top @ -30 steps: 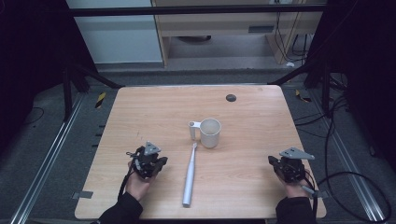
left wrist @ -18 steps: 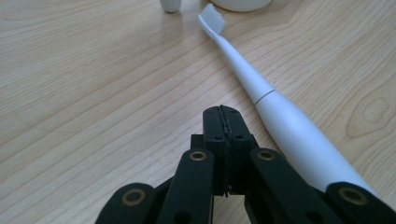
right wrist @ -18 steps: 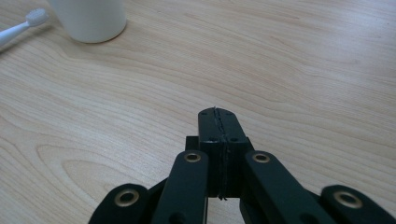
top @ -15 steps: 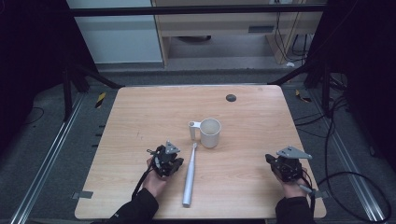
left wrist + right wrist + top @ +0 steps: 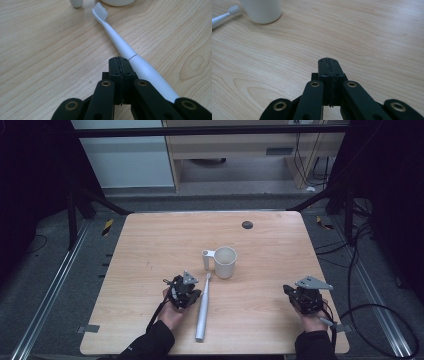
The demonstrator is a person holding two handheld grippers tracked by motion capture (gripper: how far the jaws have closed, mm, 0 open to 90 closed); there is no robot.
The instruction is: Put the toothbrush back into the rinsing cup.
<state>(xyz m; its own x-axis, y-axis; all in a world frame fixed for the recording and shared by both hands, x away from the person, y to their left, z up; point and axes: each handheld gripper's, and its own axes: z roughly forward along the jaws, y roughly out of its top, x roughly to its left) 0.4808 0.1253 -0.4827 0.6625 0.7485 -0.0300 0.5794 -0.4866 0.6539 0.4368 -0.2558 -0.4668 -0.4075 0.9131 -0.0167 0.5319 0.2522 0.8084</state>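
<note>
Toothbrush lengthwise, bristles toward cup

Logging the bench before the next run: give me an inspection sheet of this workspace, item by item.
Surface: wooden table, a small dark round spot near the far edge.
Job's things: white mug upright; white toothbrush lying flat, bristles toward the mug.
Clutter: nothing seen.
Grippers: left gripper shut, empty, beside the toothbrush; right gripper shut, empty.
Cables: cable looping on the floor at right.
Surroundings: dark floor, metal rails, a cabinet beyond.
</note>
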